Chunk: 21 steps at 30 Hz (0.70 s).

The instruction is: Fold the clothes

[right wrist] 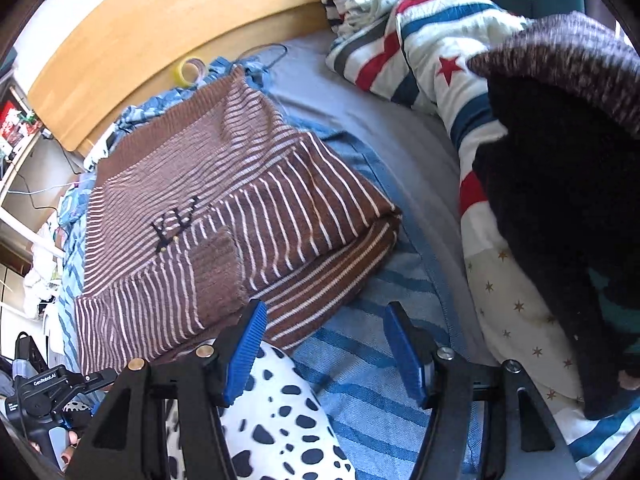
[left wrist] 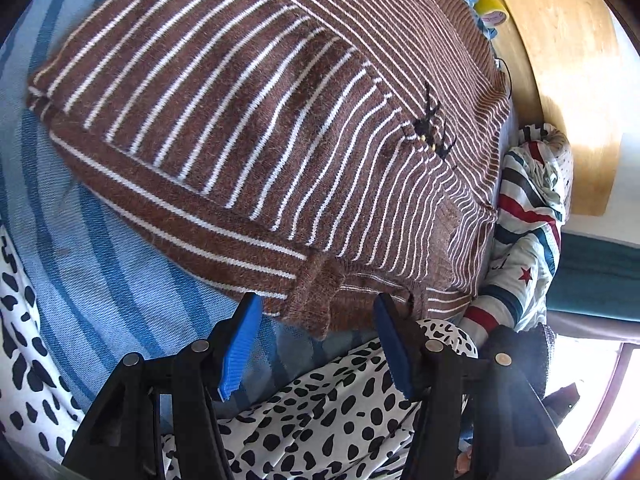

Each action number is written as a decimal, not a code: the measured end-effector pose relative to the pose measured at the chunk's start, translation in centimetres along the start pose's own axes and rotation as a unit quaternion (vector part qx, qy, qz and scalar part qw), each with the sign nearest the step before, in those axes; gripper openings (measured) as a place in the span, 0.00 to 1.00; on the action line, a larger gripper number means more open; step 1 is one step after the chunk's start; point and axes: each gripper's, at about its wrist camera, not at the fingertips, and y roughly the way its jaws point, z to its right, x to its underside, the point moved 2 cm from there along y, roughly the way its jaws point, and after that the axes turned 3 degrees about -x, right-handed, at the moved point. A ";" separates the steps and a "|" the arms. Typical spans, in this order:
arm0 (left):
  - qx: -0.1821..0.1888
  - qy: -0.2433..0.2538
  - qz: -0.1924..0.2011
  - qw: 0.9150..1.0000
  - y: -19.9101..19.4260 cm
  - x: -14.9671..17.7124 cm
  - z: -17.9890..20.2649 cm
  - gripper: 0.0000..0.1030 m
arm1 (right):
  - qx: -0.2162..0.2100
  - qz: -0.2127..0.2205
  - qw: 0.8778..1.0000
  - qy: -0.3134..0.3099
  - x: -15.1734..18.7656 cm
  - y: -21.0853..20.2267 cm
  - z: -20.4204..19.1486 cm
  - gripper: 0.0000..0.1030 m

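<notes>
Lying folded on the striped blue sheet [right wrist: 376, 412] is one brown striped sweater [left wrist: 256, 120], its long axis running from the two grippers toward the wooden headboard [right wrist: 168, 28]. Left gripper [left wrist: 316, 344] and right gripper [right wrist: 326, 354] hover spread, empty, at its near edge.

You've got bright daylight; window [left wrist: 600, 392] glare blows out the lower right, sun patch on the headboard [left wrist: 576, 128]. Heavy fisheye bending, dark corners. Dark knit [right wrist: 568, 80] blurred.
</notes>
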 end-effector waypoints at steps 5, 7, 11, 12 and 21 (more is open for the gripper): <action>0.015 0.005 0.022 1.000 -2.4 0.1 -0.2 0.57 | -0.010 0.019 1.000 -0.011 -0.3 -1.7 -1.7 0.63; 0.022 0.007 0.035 0.999 -3.7 0.1 -0.4 0.57 | -0.016 0.026 0.999 -0.020 -0.2 -2.2 -2.8 0.63; 0.038 0.002 0.063 0.997 -6.0 -0.1 -1.2 0.57 | -0.027 0.032 0.998 -0.042 0.0 -2.9 -4.8 0.63; 0.041 -0.001 0.069 0.997 -6.4 -0.2 -1.5 0.57 | -0.029 0.033 0.998 -0.048 0.1 -3.0 -5.4 0.63; 0.027 -0.043 0.141 0.989 -10.7 -2.0 -5.8 0.57 | -0.059 0.020 0.992 -0.109 2.3 -3.1 -10.1 0.63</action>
